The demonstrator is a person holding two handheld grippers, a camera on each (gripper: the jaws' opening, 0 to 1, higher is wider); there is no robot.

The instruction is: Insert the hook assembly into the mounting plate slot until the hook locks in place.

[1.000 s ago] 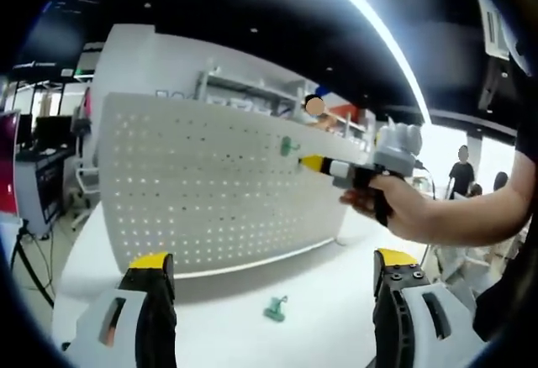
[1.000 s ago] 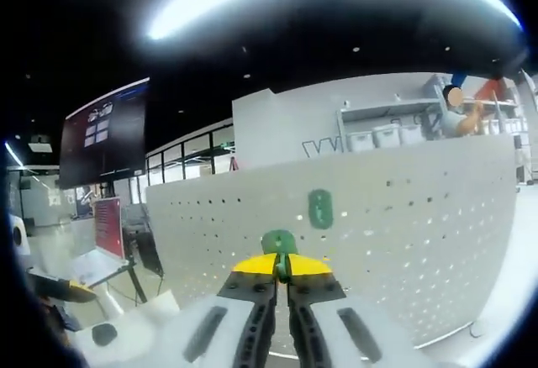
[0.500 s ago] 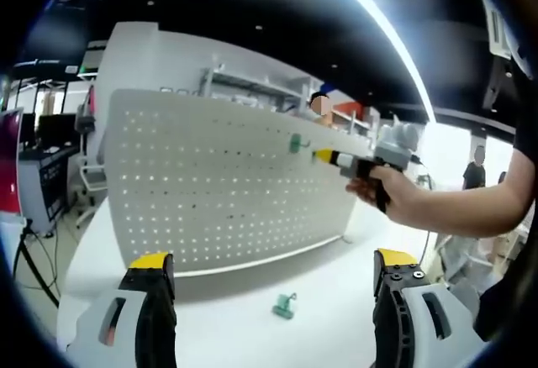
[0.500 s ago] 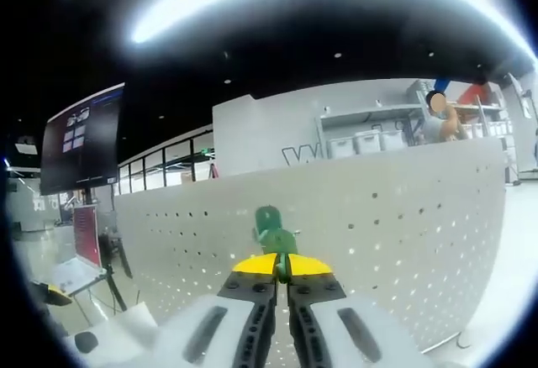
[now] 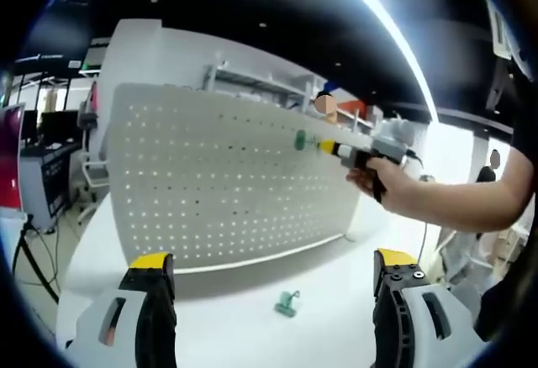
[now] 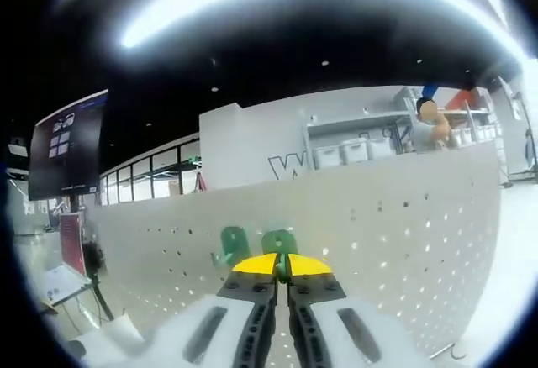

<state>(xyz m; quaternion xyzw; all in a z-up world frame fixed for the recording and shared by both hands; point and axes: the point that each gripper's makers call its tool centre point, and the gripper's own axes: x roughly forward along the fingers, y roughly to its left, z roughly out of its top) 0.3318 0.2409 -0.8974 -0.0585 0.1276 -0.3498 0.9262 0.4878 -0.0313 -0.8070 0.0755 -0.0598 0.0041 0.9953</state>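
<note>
White tabletop (image 5: pixel 336 318) is seen in the left gripper view, with a pegboard (image 5: pixel 218 183) standing on it and a spare green hook (image 5: pixel 287 303) lying between the released jaws of the left gripper (image 5: pixel 273 263). Beyond them, the right gripper (image 5: pixel 324 146) is held up to the board. In the right gripper view, its jaws are clenched on a green hook (image 6: pixel 278 243) at the board, just beside a mounted hook (image 6: pixel 232 245).
</note>
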